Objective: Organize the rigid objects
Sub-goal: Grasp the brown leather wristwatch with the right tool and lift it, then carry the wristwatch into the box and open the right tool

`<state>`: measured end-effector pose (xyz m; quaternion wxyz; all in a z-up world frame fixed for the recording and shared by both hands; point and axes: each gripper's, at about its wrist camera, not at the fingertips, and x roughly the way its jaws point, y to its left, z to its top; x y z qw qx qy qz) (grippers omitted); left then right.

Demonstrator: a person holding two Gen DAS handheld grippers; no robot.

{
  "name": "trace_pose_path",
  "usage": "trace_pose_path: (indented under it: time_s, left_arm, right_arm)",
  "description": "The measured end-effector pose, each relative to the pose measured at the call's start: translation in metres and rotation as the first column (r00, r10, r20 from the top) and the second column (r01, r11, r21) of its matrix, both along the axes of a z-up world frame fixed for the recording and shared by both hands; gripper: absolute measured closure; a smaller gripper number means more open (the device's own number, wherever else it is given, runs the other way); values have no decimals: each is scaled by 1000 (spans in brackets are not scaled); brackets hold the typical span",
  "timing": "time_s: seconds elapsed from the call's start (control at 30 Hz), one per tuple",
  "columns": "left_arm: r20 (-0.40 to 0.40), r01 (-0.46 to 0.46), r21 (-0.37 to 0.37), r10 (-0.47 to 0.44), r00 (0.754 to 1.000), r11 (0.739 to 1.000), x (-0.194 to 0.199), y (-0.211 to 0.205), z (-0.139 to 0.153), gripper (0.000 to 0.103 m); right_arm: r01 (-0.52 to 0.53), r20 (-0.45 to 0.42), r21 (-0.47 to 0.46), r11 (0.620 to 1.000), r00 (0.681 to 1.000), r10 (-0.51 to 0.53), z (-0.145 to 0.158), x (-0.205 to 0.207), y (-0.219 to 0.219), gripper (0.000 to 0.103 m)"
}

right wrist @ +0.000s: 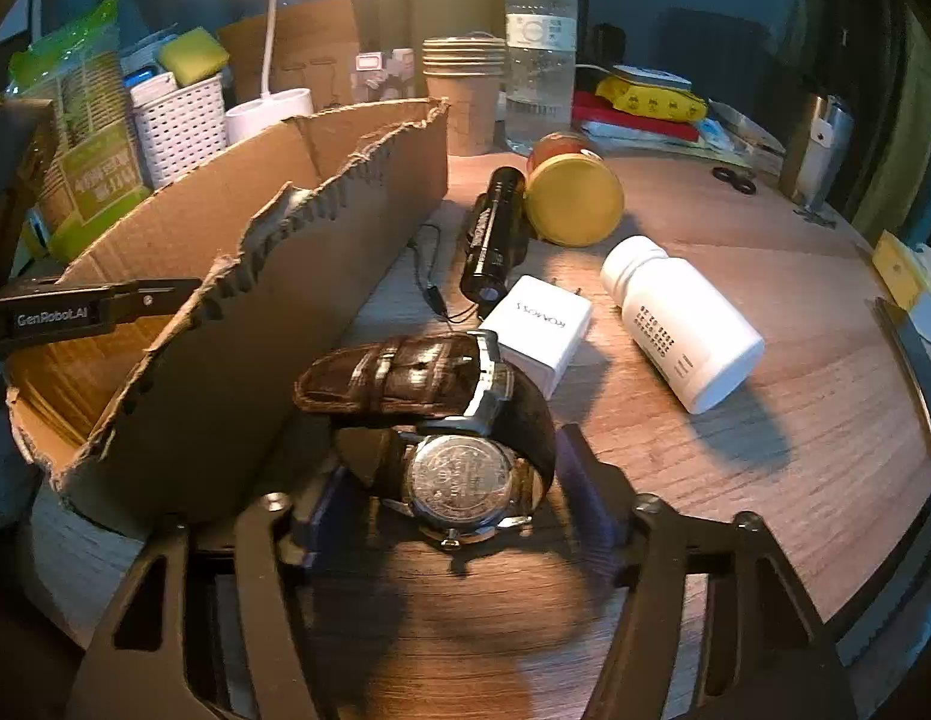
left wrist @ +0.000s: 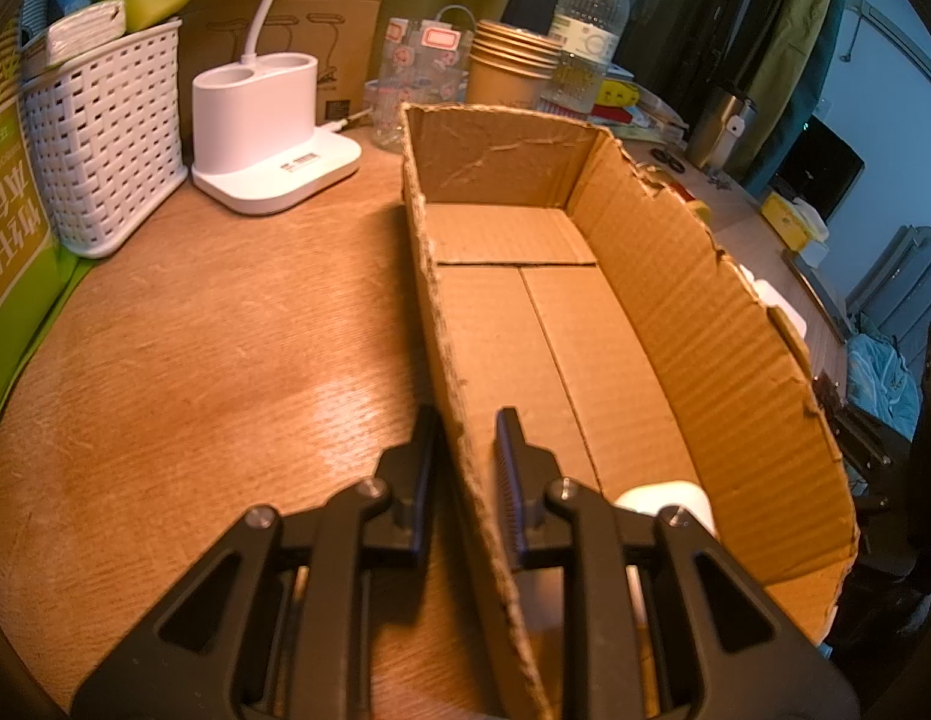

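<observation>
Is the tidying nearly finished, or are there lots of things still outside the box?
Just started. One white thing already sits in the cardboard box. The left hand-held gripper pinches the box wall; the right hand-held gripper has its fingers around the wristwatch. Still on the table: a black flashlight, white charger, white pill bottle and yellow-lidded jar.

The watch [right wrist: 441, 420] is set just right of the cardboard box [right wrist: 237, 300], with the charger [right wrist: 540, 330], flashlight [right wrist: 492, 234] and pill bottle [right wrist: 681, 324] laid farther out
</observation>
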<state>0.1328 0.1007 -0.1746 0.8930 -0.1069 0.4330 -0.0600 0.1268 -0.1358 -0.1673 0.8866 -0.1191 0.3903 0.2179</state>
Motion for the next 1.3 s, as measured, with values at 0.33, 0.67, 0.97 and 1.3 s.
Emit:
trace_pose_path:
  time_s: [0.33,0.67,0.97,1.3]
  left_arm:
    - [0,0,0,0,1000,1000,0,0,0,82]
    - [0,1,0,-1,1000,1000,0,0,0,82]
    - [0,1,0,-1,1000,1000,0,0,0,82]
    - [0,1,0,-1,1000,1000,0,0,0,82]
  right_arm:
    - [11,17,6,1000,1000,-11,5,0,-3,43]
    - [18,80,27,999,997,-20,27,-9,-7,43]
    - [16,147,39,999,989,-21,52,-17,-8,43]
    - [-30,213,58,998,977,17,76,-24,5,43]
